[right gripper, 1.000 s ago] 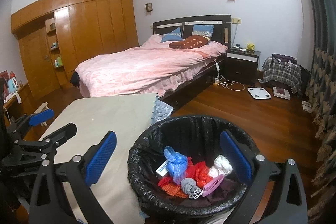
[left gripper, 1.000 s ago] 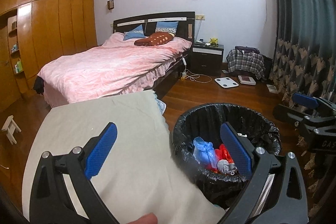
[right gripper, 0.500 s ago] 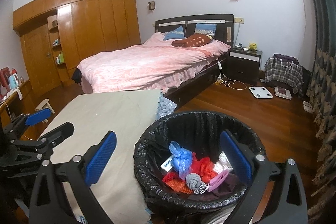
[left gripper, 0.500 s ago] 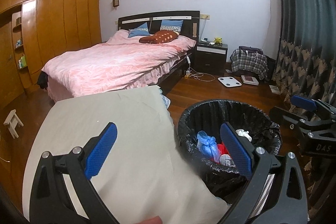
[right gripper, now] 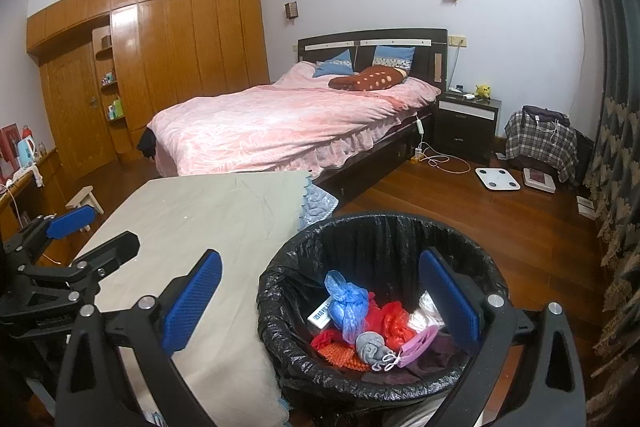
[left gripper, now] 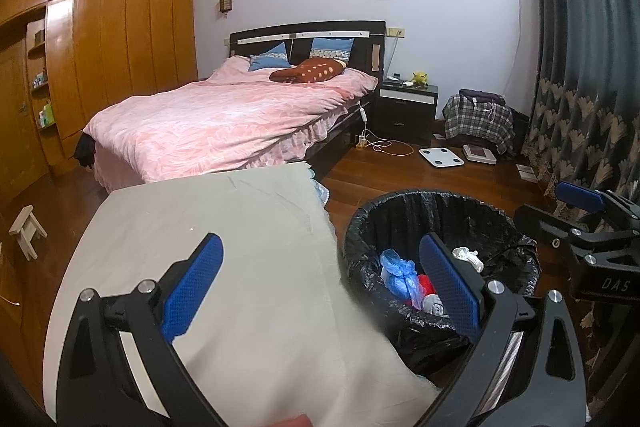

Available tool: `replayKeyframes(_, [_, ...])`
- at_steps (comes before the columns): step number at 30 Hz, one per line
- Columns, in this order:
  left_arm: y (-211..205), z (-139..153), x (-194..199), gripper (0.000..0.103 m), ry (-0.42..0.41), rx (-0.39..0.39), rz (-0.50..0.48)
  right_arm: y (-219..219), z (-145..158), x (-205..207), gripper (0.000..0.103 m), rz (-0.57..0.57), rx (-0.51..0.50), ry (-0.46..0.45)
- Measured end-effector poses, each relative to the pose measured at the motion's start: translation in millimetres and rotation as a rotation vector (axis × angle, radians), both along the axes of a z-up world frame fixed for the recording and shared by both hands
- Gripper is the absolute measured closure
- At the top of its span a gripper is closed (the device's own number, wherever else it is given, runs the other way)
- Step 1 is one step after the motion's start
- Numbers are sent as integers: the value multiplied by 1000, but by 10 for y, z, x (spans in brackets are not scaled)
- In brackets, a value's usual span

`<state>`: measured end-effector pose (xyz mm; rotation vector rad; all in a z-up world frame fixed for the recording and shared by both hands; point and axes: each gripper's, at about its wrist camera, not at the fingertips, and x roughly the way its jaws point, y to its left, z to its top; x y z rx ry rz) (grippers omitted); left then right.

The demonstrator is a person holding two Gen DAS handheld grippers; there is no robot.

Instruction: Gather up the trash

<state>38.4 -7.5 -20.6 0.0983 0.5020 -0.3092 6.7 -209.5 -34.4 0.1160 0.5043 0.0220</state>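
Note:
A black-lined trash bin [left gripper: 360, 227] [right gripper: 384, 227] stands on the wood floor beside a cloth-covered table [left gripper: 224, 227] [right gripper: 208, 219]. Inside lie a blue plastic bag [right gripper: 346, 303] [left gripper: 396, 273], red scraps [right gripper: 394, 321], a grey wad [right gripper: 370, 345], a pink mask [right gripper: 418, 343] and white tissue [left gripper: 466, 255]. My left gripper [left gripper: 320, 287] hangs open over the table edge and bin, nothing between its fingers. My right gripper [right gripper: 320, 301] is open above the bin, also empty. Each gripper shows in the other's view: the right gripper [left gripper: 592, 227] beside the bin, the left gripper [right gripper: 64, 247] over the table.
A bed with a pink cover [left gripper: 240, 115] fills the middle of the room. A nightstand [left gripper: 408, 107], a plaid-covered seat [left gripper: 478, 119], a white scale [left gripper: 442, 157] and a charging cable lie beyond. Dark curtains [left gripper: 580, 67] hang right; a small stool [left gripper: 26, 227] stands left.
Both cameras have risen and drawn back slightly, so the bin and table sit lower in view. Both grippers stay open and empty.

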Motion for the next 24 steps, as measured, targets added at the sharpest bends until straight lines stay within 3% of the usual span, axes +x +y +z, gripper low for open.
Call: replayKeyframes(24, [-9,8,4,7,-3,0,1,16,-5,1,6,0,0,-1])
